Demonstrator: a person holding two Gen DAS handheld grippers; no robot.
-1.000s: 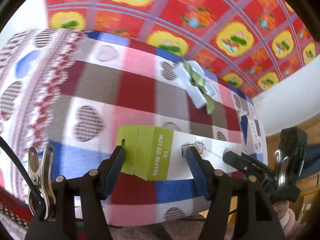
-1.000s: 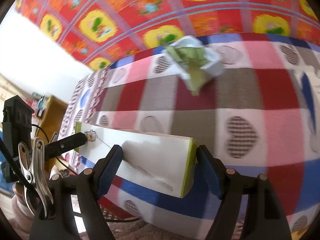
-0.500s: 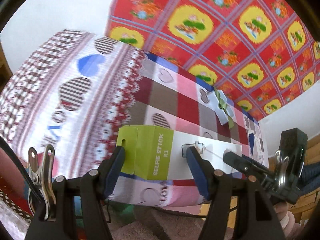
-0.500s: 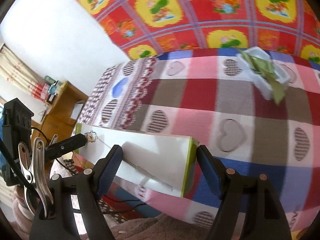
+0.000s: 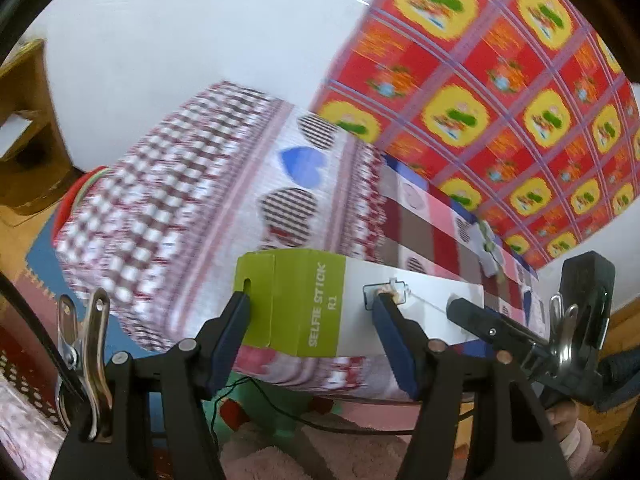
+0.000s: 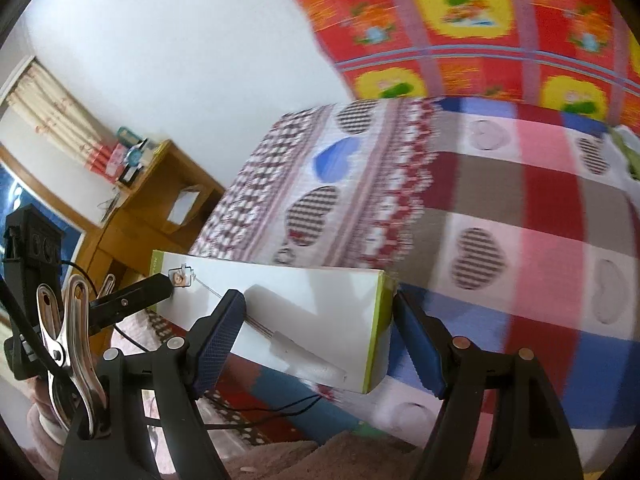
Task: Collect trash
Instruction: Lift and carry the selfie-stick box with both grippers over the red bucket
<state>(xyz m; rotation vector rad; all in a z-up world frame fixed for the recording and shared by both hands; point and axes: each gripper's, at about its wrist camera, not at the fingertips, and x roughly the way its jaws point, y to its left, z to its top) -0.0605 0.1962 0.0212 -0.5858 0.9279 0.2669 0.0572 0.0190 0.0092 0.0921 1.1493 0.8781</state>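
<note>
— Our left gripper (image 5: 310,316) jaws clamp the selfie stick box (image 5: 304,304) at its green end; our right gripper (image 6: 320,336) jaws clamp the white end.

— Held over the bed (image 6: 500,208). Crumpled wrapper (image 5: 486,246) shows left; right view cuts it off.

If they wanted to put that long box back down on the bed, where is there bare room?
Free: the checked bedspread between its lace-patterned end and the crumpled wrapper far along it. Crowded: only around that wrapper. Both grippers hold the selfie stick box off the bed.

Box (image 5: 360,308) between both claws, above bed (image 5: 224,216); wall hanging (image 5: 500,92) behind.
</note>
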